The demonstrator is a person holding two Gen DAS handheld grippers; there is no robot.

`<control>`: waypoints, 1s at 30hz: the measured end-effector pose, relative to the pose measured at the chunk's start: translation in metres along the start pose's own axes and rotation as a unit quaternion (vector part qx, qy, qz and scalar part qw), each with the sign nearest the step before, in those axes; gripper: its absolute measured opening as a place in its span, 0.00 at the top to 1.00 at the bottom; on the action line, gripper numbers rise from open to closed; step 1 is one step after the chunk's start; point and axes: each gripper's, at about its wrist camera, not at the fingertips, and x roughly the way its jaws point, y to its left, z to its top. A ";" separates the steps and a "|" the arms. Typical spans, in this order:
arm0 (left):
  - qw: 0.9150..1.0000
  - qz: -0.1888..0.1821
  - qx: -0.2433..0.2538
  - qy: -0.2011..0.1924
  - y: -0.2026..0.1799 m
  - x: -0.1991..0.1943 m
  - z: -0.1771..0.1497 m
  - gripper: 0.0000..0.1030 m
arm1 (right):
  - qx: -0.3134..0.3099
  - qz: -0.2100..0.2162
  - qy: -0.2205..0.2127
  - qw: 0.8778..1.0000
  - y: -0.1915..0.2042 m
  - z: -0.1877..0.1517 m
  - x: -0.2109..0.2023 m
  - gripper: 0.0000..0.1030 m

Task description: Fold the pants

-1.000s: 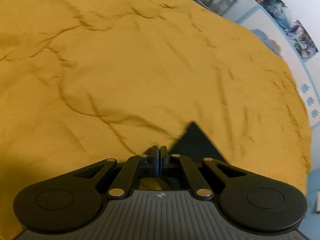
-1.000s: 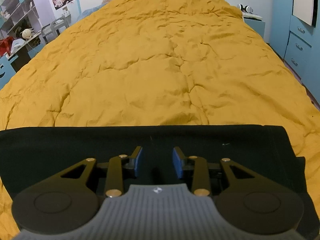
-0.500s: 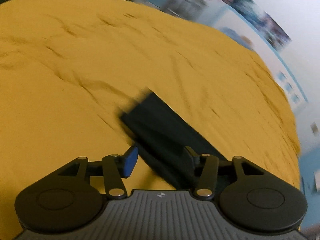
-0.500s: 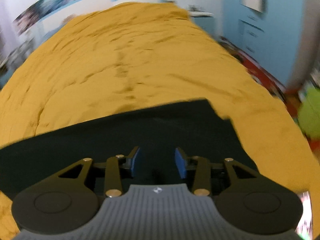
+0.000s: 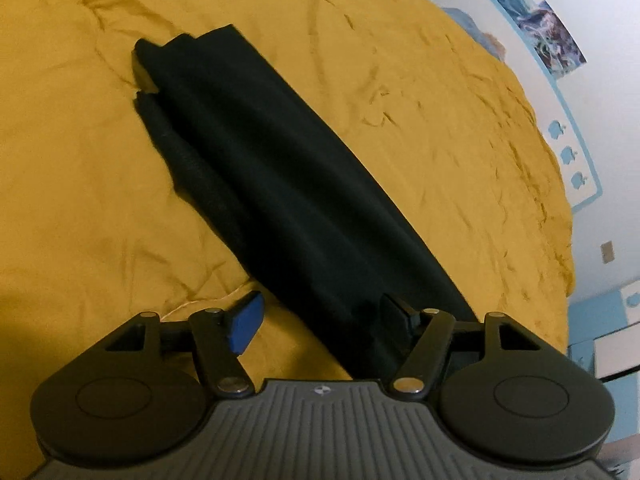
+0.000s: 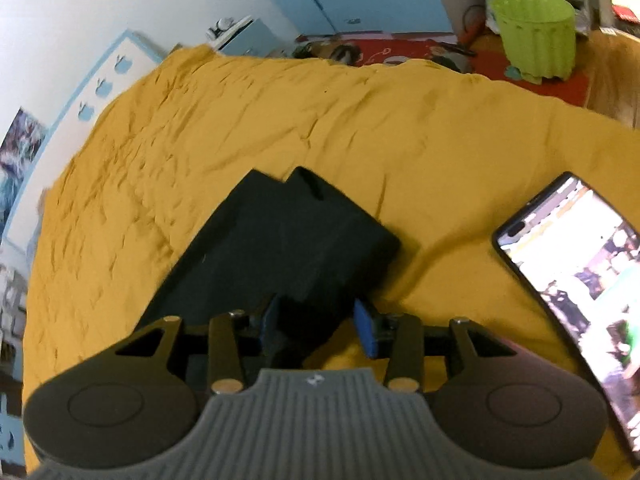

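Through the left wrist camera we are looking down on dark pants (image 5: pixel 280 184) lying folded into a long strip across the yellow bedspread (image 5: pixel 440 120). Our left tool (image 5: pixel 324 316) is standing wide open; its jaws have just been opening, the pants' near end lies between them, and the blue pad (image 5: pixel 246 320) is touching only air.

Through the right wrist camera we are seeing the pants (image 6: pixel 288 248) on the same bedspread (image 6: pixel 320 120), a lit phone (image 6: pixel 576 288) lying to their right. Our right tool (image 6: pixel 318 328) has been opening too; cloth lies between its blue pads (image 6: pixel 366 330), unpinched.
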 end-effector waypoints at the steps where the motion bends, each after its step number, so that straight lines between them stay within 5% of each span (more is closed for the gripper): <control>1: 1.000 0.003 0.004 -0.001 -0.001 0.001 0.000 0.24 | -0.001 -0.004 0.002 1.000 0.000 -0.001 0.005 0.61; 2: 1.000 0.004 0.006 -0.001 -0.003 0.001 -0.001 0.24 | -0.004 -0.006 0.004 1.000 0.001 0.000 0.008 0.64; 4: 1.000 0.003 0.002 -0.001 -0.003 0.002 0.002 0.24 | -0.030 -0.009 0.009 0.999 0.003 0.000 0.014 0.87; 9: 1.000 -0.012 -0.020 -0.005 0.002 -0.010 0.003 0.26 | -0.036 0.045 -0.021 0.998 -0.006 0.017 -0.015 0.94; 14: 1.000 -0.010 -0.011 0.001 0.003 -0.005 0.001 0.28 | -0.064 -0.002 0.044 0.997 -0.021 0.017 0.018 0.88; 20: 1.000 -0.011 -0.011 0.019 0.004 -0.014 0.001 0.27 | -0.101 -0.028 -0.011 0.994 -0.010 0.009 -0.021 0.71; 25: 0.999 -0.022 -0.022 0.021 0.006 -0.017 -0.005 0.25 | -0.113 0.017 0.015 0.993 0.007 -0.010 -0.031 0.71; 30: 0.995 -0.050 -0.083 0.001 0.027 -0.013 0.000 0.25 | -0.077 0.077 0.080 0.991 0.024 -0.033 0.001 0.68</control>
